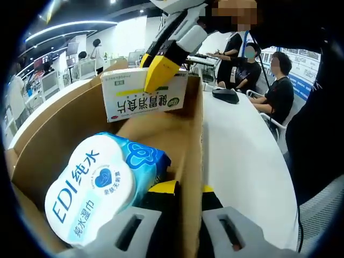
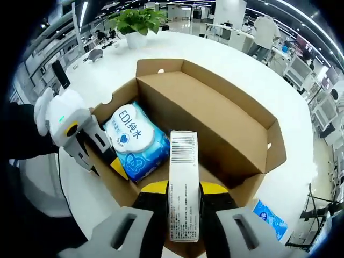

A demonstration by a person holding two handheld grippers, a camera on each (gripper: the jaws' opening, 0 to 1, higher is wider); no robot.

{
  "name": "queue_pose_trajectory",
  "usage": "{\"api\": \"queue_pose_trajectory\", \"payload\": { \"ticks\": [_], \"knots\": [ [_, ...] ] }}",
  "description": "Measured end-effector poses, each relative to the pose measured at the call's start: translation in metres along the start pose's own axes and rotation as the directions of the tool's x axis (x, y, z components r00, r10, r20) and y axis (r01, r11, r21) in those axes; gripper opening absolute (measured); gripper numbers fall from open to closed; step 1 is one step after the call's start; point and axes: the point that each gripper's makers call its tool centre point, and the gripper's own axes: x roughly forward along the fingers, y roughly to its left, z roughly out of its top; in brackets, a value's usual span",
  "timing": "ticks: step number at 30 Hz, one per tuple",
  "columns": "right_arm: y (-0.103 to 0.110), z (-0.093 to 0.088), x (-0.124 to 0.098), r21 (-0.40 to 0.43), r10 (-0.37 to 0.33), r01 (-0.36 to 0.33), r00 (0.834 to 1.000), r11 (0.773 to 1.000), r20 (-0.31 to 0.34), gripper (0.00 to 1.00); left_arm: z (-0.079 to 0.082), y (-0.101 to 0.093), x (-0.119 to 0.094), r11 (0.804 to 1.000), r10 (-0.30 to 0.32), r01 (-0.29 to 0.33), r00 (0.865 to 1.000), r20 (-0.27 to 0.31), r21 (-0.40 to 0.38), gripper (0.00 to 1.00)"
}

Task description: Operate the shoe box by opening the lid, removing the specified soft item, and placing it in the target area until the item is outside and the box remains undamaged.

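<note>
At the left of the right gripper view, the left gripper [image 2: 102, 145] was seen at the near wall of the open shoe box [image 2: 215, 115], its jaws astride that wall and clamped on it. Just beside it, inside the box, lay the wet-wipes pack [image 2: 137, 141], the soft item, still not taken out; its long axis ran along the box's length. Further right, the medicine carton [image 2: 183, 185] was held on edge between the right gripper's [image 2: 183, 207] clenched jaws, above the box. The left gripper was judged nearer the pack, which lay just inboard of its fingers.
</note>
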Motion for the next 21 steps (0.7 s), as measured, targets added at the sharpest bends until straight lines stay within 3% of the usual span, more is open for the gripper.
{"api": "queue_pose_trajectory", "payload": {
  "ticks": [12, 21],
  "knots": [
    [-0.017, 0.014, -0.051, 0.065, -0.044, 0.040, 0.996, 0.997, 0.072, 0.17, -0.001, 0.001, 0.000, 1.000, -0.002, 0.002, 1.000, -0.001, 0.002, 0.02],
    [-0.040, -0.016, -0.082, 0.140, -0.066, 0.052, 0.993, 0.989, 0.097, 0.17, -0.001, 0.000, 0.001, 1.000, -0.002, 0.002, 1.000, -0.003, 0.003, 0.02]
  ]
}}
